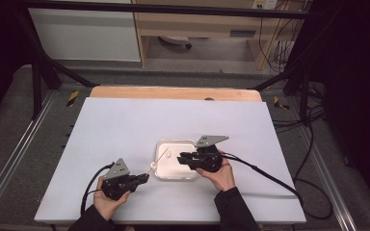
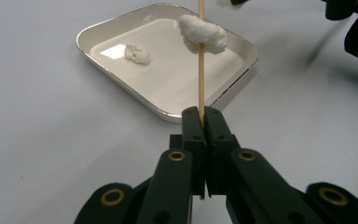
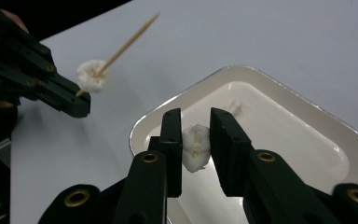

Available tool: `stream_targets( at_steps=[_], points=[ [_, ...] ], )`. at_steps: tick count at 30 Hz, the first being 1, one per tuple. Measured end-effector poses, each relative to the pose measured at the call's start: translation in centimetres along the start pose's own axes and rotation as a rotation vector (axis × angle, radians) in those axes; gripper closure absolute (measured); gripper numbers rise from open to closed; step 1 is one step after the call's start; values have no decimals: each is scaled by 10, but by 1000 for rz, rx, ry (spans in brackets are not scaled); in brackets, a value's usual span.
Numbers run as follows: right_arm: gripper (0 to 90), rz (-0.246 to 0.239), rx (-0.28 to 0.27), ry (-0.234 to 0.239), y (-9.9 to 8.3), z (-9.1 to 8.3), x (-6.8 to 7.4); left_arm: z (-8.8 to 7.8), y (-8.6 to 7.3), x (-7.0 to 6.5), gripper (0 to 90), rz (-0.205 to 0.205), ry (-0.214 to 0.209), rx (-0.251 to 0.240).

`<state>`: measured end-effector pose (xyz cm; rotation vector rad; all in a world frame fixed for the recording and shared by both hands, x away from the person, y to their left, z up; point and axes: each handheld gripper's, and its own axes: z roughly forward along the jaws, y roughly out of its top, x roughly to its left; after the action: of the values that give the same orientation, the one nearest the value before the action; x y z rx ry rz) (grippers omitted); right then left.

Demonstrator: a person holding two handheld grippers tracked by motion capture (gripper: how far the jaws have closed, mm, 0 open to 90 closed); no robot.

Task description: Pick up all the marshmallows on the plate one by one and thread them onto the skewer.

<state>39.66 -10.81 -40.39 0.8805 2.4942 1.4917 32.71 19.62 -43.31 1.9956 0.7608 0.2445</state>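
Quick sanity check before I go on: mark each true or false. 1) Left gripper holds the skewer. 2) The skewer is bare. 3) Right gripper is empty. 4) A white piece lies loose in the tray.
1) True: the left gripper is shut on the skewer.
2) False: one white piece is threaded on it.
3) False: the right gripper grips a white lump over the tray.
4) True: a loose piece lies there.

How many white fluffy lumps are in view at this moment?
3: one white fluffy lump threaded on the wooden skewer held by the left gripper, one between the right gripper's jaws, one lying in the white rectangular tray.
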Motion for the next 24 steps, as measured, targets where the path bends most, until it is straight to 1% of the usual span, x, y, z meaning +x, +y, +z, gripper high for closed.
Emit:
stream_targets(
  at_steps=[2,3,4,5,6,7,12,16,20,24],
  points=[
    [760,13,-23,12,4,-5,0,0,0,-1,888,5,-5,-3],
    [760,13,-23,12,4,-5,0,0,0,-1,888,5,-5,-3],
    [761,24,-48,25,7,-9,-1,0,0,-2,888,11,-12,-4],
    [761,24,-48,25,7,-9,-1,0,0,-2,888,11,-12,-4],
    [763,36,-74,38,10,-12,-2,1,0,-3,888,18,-19,-7],
    [765,40,-84,46,11,-14,-2,1,0,-3,888,18,-19,-7],
    [771,60,-130,52,18,-24,-4,2,0,-6,888,39,-35,-7],
    [775,86,-175,71,24,-31,-5,2,0,-7,888,50,-45,-11],
    [777,100,-204,90,28,-37,-7,2,0,-8,888,53,-49,-13],
    [779,119,-223,116,29,-38,-7,3,1,-9,888,58,-53,-17]
  ],
)
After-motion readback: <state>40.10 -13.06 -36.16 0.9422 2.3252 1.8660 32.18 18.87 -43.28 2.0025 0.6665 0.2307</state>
